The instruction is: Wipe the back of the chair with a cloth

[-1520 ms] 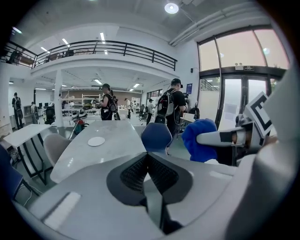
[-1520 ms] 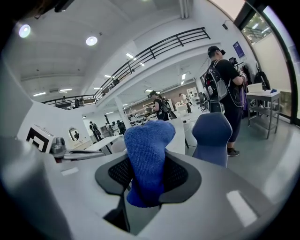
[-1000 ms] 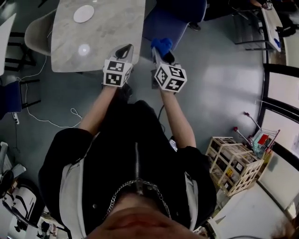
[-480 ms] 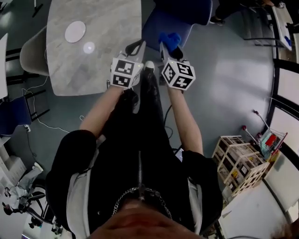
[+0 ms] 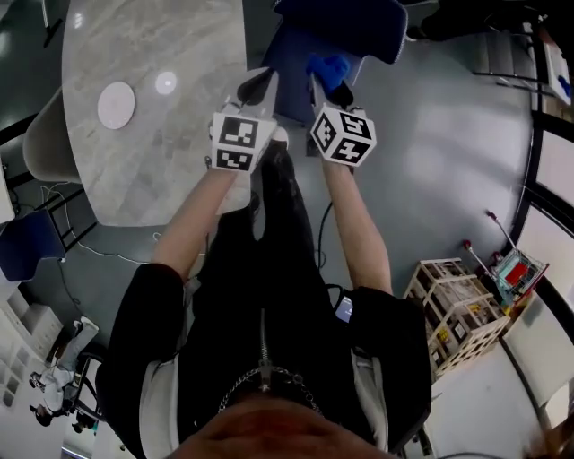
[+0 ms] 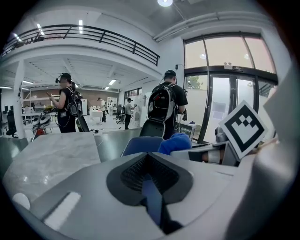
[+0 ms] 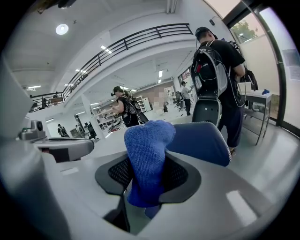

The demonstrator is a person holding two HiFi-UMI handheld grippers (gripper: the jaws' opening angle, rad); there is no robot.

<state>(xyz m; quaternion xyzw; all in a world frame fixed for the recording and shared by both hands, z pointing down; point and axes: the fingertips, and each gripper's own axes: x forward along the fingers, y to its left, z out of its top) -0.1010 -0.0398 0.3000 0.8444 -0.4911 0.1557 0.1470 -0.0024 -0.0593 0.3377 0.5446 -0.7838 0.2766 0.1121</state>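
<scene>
The blue chair (image 5: 334,25) stands straight ahead of me, its backrest at the top of the head view, and it shows just beyond the jaws in the left gripper view (image 6: 139,144) and the right gripper view (image 7: 202,140). A blue cloth (image 5: 327,71) sticks up from my right gripper (image 5: 330,85), which is shut on the cloth (image 7: 147,149) and held just short of the chair's seat. My left gripper (image 5: 256,90) hovers beside it at the same height, its jaws shut with nothing between them (image 6: 149,161).
A marble table (image 5: 170,54) with a white disc (image 5: 117,105) lies to the left, with a beige chair (image 5: 40,134) beyond it. A wooden crate (image 5: 457,314) stands at the right. A person with a backpack (image 7: 220,70) stands behind the blue chair.
I have stepped forward, so both grippers now sit closer to the blue chair. The table has slid to the left of the view. The cloth stays in the right gripper.
</scene>
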